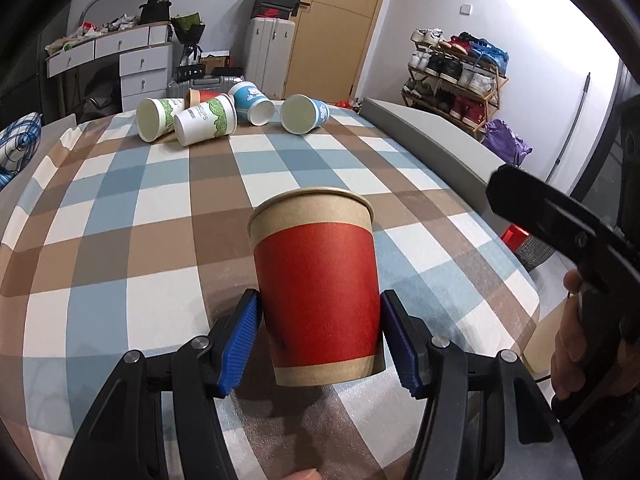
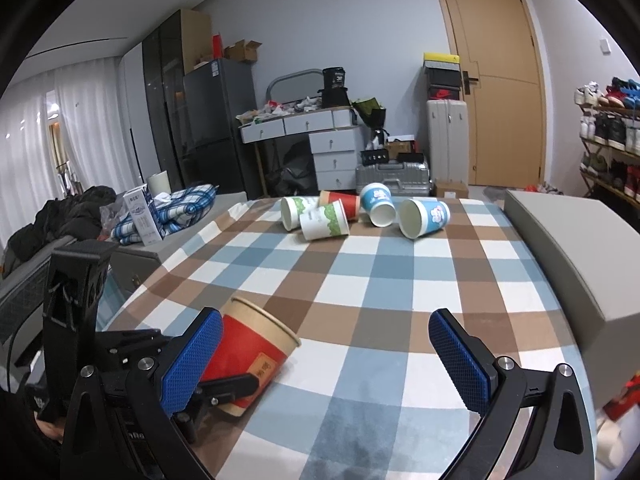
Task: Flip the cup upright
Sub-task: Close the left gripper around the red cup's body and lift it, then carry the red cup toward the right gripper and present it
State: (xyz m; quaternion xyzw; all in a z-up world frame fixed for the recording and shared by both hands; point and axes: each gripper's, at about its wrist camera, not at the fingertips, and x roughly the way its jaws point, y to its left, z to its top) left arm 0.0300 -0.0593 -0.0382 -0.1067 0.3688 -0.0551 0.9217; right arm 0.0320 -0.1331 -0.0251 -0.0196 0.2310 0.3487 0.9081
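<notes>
A red and brown paper cup (image 1: 316,288) stands nearly upright, mouth up, between the blue pads of my left gripper (image 1: 318,340); the left pad touches it and the right pad sits close beside it. Its base is low over the checked cloth (image 1: 160,208). In the right wrist view the same cup (image 2: 252,352) appears tilted at lower left, held by the left gripper. My right gripper (image 2: 326,364) is open and empty above the cloth (image 2: 380,280).
Several paper cups (image 1: 208,118) lie on their sides at the table's far end, also visible in the right wrist view (image 2: 324,220). A grey box (image 2: 580,248) lies along the right edge. Drawers, suitcases and a shoe rack (image 1: 456,76) stand beyond.
</notes>
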